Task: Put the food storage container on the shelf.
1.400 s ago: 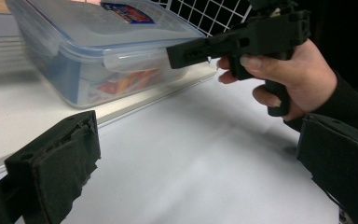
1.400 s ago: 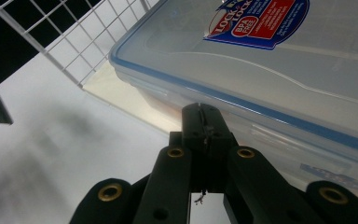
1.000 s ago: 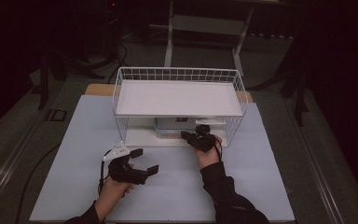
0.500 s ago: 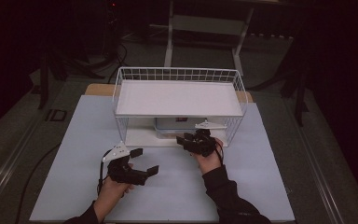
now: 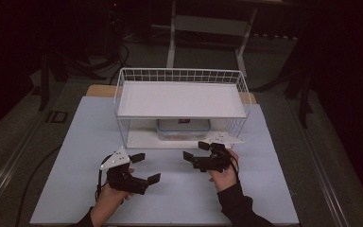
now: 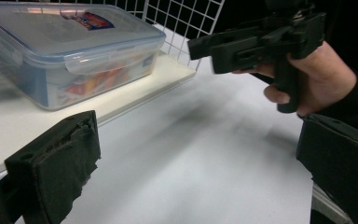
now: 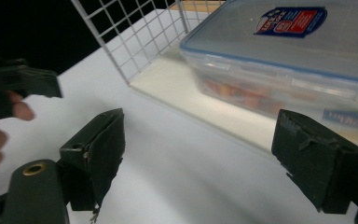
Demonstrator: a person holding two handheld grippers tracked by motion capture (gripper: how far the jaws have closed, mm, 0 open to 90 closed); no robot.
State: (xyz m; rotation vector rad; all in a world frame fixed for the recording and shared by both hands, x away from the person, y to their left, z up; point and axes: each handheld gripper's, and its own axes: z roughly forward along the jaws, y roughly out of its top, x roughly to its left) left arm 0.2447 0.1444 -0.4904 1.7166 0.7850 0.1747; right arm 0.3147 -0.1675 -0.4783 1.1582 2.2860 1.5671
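A: Any writing on the clear plastic lidded food container (image 5: 183,127)?

B: There is a red-and-blue sticker label (image 7: 291,21) on its lid, but the print is too small to read. A second, pale blue label (image 7: 346,118) sits on its side wall, also unreadable. Orange and red contents show through the wall.

A: Where is the container?

B: On the lower board of the white wire-mesh shelf rack (image 5: 182,75), under the rack's upper white board, at twelve o'clock on the pale blue tabletop (image 5: 75,142). In the high view the upper board covers most of it; its front edge peeks out.

A: Anything standing in the way?

B: The rack's wire grid rises at the sides and the back. The front is free, and bare tabletop lies between the rack and both tools.

A: The right hand-held gripper (image 5: 199,152)?

B: It sits at about five o'clock from the container, just in front of the rack's lower edge. Its jaws have just been opening and now stand wide, with nothing between them; its own view looks past them to the container, apart from it.

A: And the left hand-held gripper (image 5: 146,168)?

B: At about seven o'clock, nearer the person, jaws spread wide, holding nothing and touching nothing.
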